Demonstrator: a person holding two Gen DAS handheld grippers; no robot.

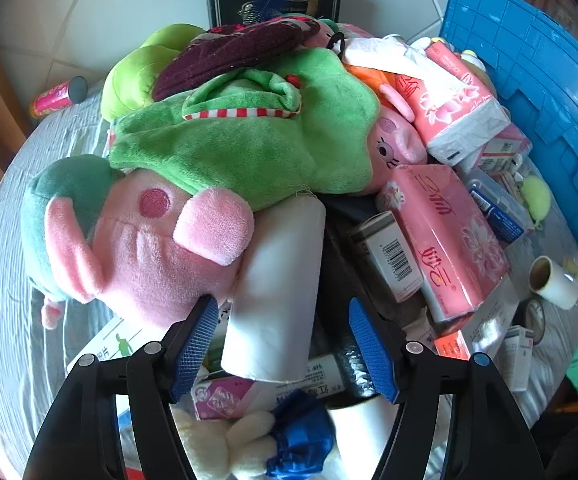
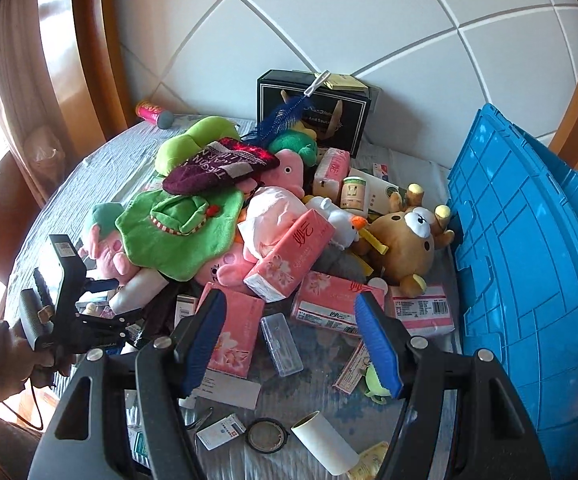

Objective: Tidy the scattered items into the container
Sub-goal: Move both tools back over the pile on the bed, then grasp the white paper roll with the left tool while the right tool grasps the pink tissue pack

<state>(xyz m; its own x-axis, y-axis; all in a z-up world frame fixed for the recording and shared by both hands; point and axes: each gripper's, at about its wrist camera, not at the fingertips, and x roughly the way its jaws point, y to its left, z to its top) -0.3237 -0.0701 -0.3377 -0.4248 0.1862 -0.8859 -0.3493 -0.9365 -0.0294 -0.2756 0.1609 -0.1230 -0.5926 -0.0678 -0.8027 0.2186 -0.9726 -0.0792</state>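
- Our left gripper (image 1: 281,344) is spread wide around a white roll (image 1: 277,296), its pads not pressing it.
- Our right gripper (image 2: 289,344) gapes empty above a clear case (image 2: 281,344).
- The blue container (image 2: 529,272) stands right of the pile.

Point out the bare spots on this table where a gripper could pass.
Bare cloth runs along the far left edge, between the pink tube and the green plush. A smaller gap lies between the clear case and cardboard roll. The central heap beside the blue crate is packed.
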